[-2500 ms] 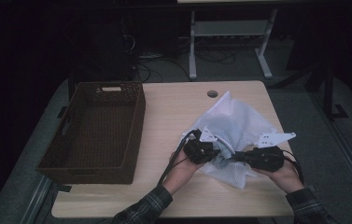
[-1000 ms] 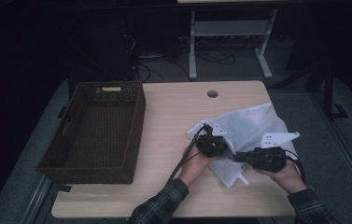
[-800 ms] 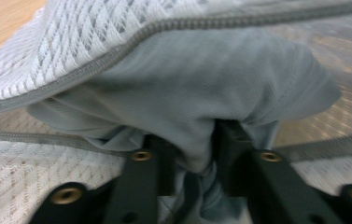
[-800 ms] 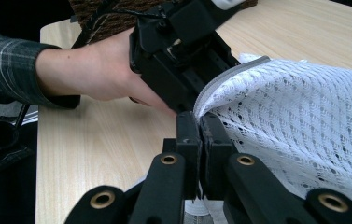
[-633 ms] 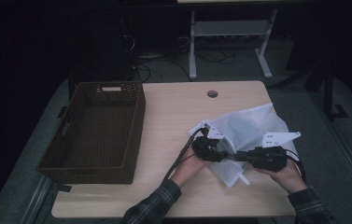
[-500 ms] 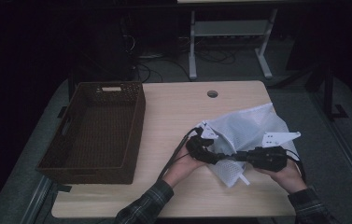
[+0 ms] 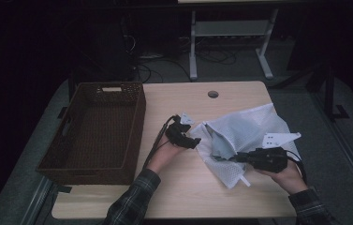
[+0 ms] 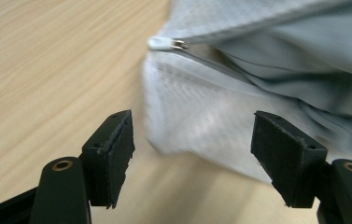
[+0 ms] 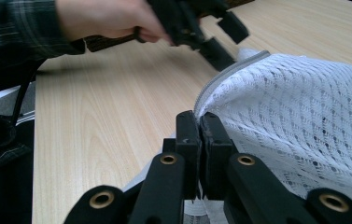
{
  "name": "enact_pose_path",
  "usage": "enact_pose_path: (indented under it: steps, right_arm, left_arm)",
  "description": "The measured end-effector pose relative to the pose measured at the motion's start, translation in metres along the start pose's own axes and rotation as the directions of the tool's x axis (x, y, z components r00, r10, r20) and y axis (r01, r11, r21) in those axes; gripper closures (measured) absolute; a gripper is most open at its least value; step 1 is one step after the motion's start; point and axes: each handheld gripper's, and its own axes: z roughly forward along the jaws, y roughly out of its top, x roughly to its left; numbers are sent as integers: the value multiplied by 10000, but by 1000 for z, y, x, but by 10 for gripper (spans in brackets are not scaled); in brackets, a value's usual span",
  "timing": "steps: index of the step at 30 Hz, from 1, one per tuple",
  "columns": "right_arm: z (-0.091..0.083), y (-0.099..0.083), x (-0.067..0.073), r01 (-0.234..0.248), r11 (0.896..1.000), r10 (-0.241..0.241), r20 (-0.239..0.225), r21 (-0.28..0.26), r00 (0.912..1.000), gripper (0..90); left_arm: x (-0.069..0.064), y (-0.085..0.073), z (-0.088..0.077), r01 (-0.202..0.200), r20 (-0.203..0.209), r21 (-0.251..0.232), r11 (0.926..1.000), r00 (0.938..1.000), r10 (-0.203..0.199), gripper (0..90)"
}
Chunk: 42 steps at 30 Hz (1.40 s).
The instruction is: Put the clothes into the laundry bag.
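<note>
Now the white mesh laundry bag [image 7: 244, 136] lies on the bench [image 7: 197, 187], well right of the wicker basket [image 7: 97, 129], with the zip being worked.
Right tongs [image 9: 200, 126] are clamped tight on the bag's hem beside the zipper track, anchoring it. Left tongs [image 8: 192, 144] stand open with nothing between the pads, just off the bag's corner nearest the basket; the zipper pull [image 8: 166, 44] sits beyond them. To do this well, I judge the left should close squarely on the small pull, not the mesh, while the right keeps the track taut. Compared with a second ago, the left tongs have just been opening and have drawn away from the bag toward the basket; the right holds its place.
</note>
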Motion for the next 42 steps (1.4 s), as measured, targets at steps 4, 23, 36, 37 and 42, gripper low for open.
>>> enact_pose_path:
  steps: [4,23,36,37,42]
  right_arm:
    - [0,-1,-1,16,10000,-16,0,9,10000,872]
    - [0,-1,-4,27,10000,-28,216,40,9998,872]
    - [21,5,-12,115,9993,-128,345,367,9993,872]
    - [23,5,-12,156,9991,-171,372,393,9992,871]
    - [27,5,-12,206,9985,-226,382,502,9990,872]
  left_arm:
    - [12,7,18,287,36,268,9992,9996,-288,321]
    - [10,-6,6,139,-236,600,9981,9996,-125,877]
    - [-12,-59,-63,816,-1363,904,9926,9883,-688,860]
    - [-16,-63,-68,842,-1316,938,9920,9887,-715,857]
    - [-37,-76,-87,535,-1296,957,9940,9907,-409,718]
